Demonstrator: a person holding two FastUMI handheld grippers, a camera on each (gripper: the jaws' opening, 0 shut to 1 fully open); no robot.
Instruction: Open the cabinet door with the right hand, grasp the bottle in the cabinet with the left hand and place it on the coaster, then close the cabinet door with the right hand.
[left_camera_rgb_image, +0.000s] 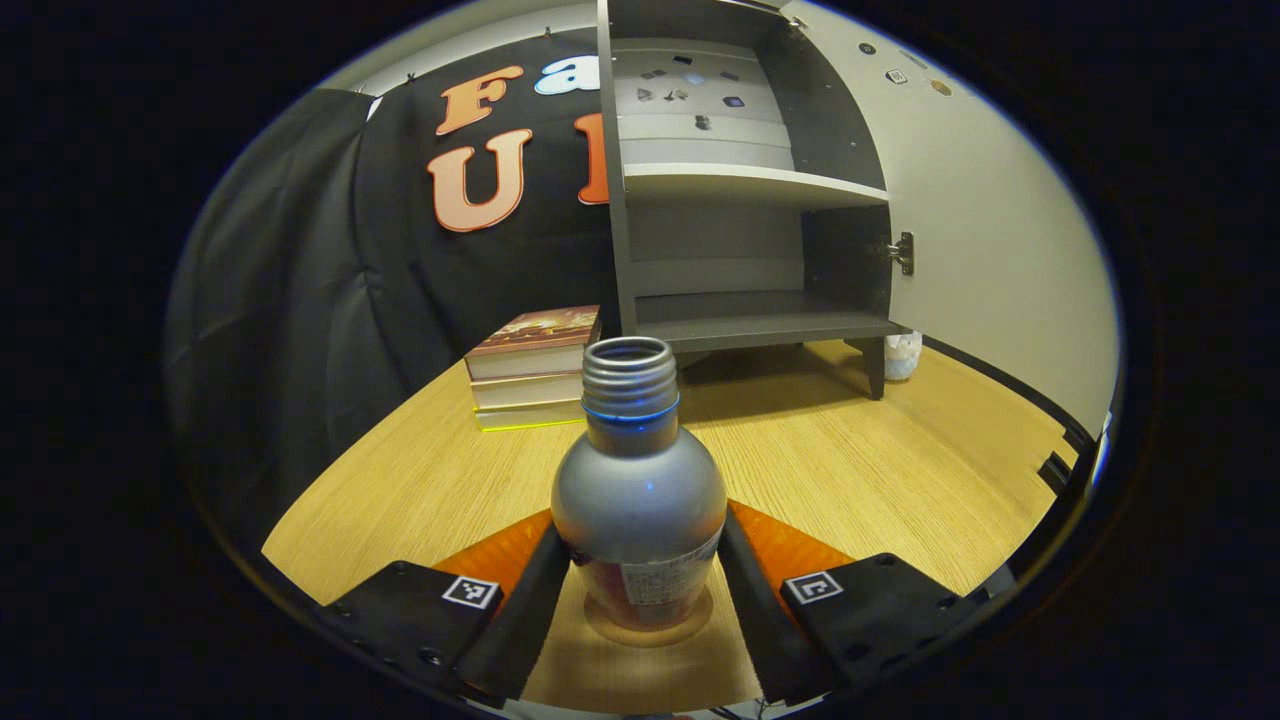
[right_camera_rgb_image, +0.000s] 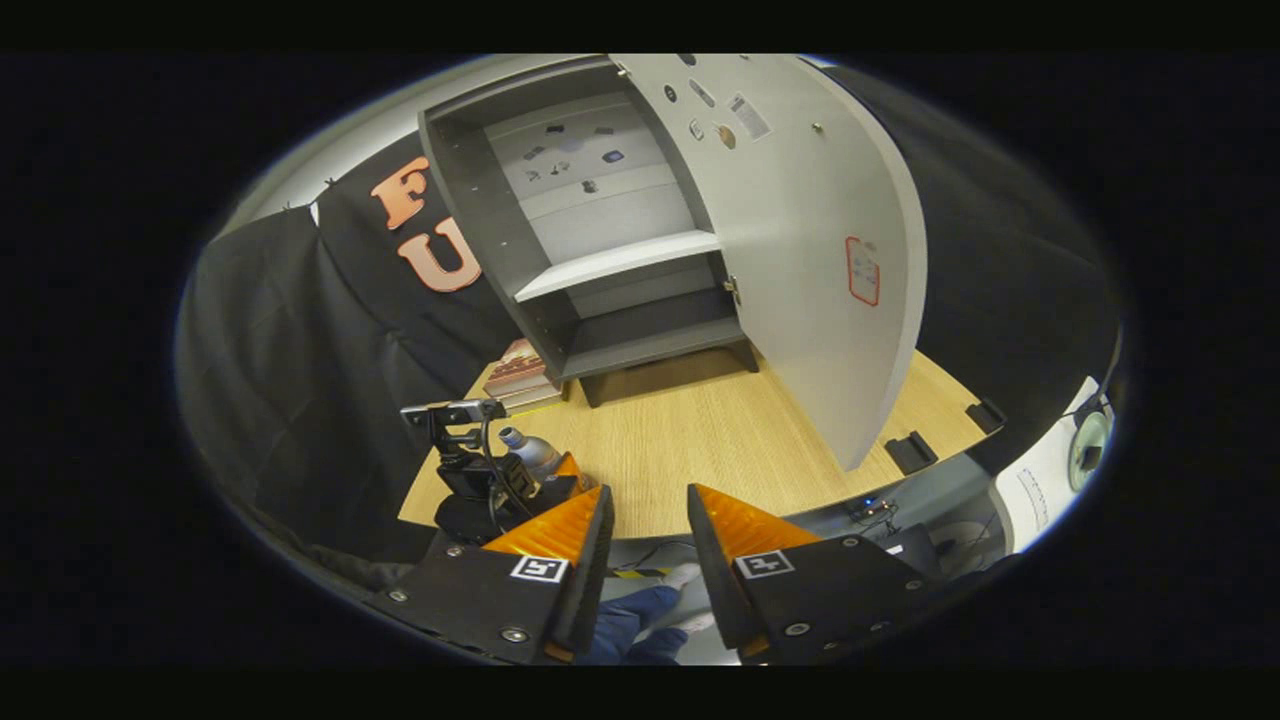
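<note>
1. Left gripper view: the left gripper (left_camera_rgb_image: 640, 590) has its two fingers on either side of the bottle (left_camera_rgb_image: 640, 500), apparently touching its lower body on both flanks, so the jaws look clamped on it, though the contact is hard to confirm.
2. That bottle is a silvery metal one with a threaded open neck and no cap, standing upright with a paper label low on its body.
3. Its base sits on the round coaster (left_camera_rgb_image: 648, 632), which lies on the wooden table (left_camera_rgb_image: 860, 470).
4. Beyond the bottle, a stack of books (left_camera_rgb_image: 535, 368) rests on the table just left of the cabinet (left_camera_rgb_image: 700, 240).
5. The cabinet stands on short legs at the back of the table, its lower and upper shelves bare of bottles, and the cabinet door (left_camera_rgb_image: 990, 250) is swung wide to the right on its hinge.
6. Right gripper view: the right gripper (right_camera_rgb_image: 645, 540) hangs off the near edge of the table, its jaws apart with nothing between them.
7. From there the open door's pale face juts toward the camera, well apart from the right gripper's fingers.
8. Lower left in the same view, the left gripper appears farther off with the bottle between its fingers, near the books.
</note>
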